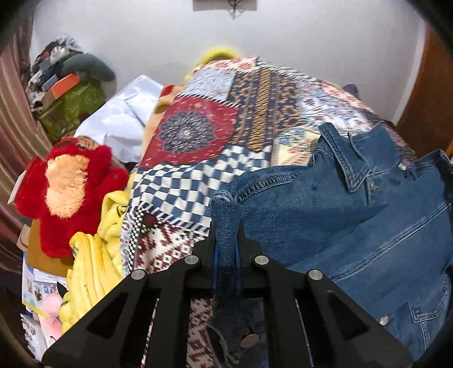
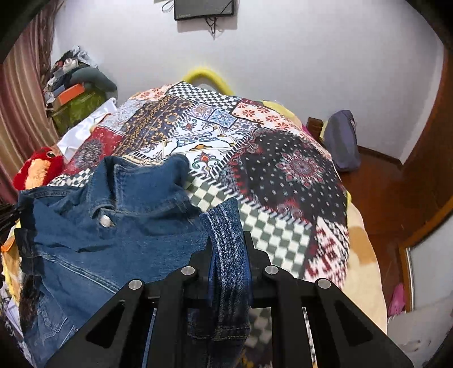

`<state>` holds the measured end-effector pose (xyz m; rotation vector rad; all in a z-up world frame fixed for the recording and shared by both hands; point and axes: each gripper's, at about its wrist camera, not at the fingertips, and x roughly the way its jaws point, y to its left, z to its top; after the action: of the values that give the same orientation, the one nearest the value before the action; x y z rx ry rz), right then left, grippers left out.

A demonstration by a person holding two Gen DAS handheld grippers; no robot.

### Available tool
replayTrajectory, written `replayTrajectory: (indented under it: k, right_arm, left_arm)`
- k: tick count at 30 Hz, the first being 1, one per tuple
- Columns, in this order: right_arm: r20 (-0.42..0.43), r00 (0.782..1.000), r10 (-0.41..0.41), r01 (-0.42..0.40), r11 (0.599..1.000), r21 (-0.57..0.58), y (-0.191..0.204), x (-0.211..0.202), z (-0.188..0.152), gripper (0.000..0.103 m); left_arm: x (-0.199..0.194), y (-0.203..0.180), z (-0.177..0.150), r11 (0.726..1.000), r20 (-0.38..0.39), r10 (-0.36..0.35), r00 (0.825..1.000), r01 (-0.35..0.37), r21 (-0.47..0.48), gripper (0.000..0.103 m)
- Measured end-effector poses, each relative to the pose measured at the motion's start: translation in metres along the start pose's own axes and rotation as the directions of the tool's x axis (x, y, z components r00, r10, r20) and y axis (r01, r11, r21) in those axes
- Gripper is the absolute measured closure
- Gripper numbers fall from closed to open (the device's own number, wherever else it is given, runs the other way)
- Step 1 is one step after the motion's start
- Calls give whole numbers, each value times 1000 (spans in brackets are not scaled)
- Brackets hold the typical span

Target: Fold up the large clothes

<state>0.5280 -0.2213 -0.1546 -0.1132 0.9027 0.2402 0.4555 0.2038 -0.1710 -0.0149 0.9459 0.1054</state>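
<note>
Even, soft indoor light; strong fisheye bending and dark corners; patterned bedspread [image 1: 215, 136] smeared by motion blur.

A patchwork bedspread [image 2: 254, 158] with checkered, floral and medallion panels covers the bed. At its left edge lie a red plush toy [image 1: 70, 195] and, nearer, a yellow blanket [image 1: 93, 269]. A cluttered pile [image 1: 65, 85] stands far left beside a striped curtain [image 2: 25, 96]. A dark screen [image 2: 203, 10] hangs on the far wall; a grey bag [image 2: 341, 141] leans far right.
</note>
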Motion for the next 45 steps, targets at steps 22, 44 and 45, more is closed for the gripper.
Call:
replayTrajectory:
  k: [22, 44, 45]
  right_arm:
    - [-197, 977, -81, 93, 994, 50, -50, 95, -29, 34]
    - [101, 995, -21, 28, 997, -69, 22, -171, -70, 34]
    - [111, 994, -19, 27, 997, -70, 24, -181, -74, 34]
  left_arm:
    - [92, 20, -13, 996, -141, 35, 989, -46, -78, 66]
    - [-154, -21, -47, 998, 171, -66, 983, 65, 14, 18]
    - [-164, -22, -55, 997, 183, -72, 980, 72, 8, 16]
